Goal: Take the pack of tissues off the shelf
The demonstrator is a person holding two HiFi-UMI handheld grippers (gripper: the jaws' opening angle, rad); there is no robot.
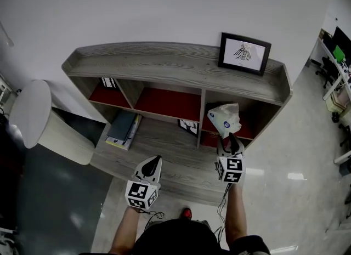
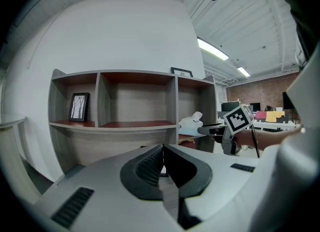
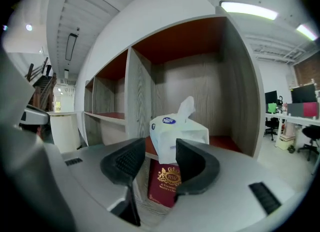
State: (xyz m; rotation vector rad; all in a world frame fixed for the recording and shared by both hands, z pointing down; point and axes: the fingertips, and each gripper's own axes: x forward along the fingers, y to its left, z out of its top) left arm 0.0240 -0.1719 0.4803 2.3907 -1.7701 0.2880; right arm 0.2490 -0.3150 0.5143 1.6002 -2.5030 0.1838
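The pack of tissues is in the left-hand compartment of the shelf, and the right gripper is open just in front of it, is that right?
Not quite. The pack of tissues sits in the right-hand compartment of the shelf, not the left-hand one; the head view shows it. The right gripper is indeed open just in front of it.

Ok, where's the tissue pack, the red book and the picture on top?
tissue pack (image 3: 167, 133): right gripper view, white front face
red book (image 3: 168, 176): right gripper view, gold crest on cover
framed picture (image 1: 244, 52): head view, middle of the drawing
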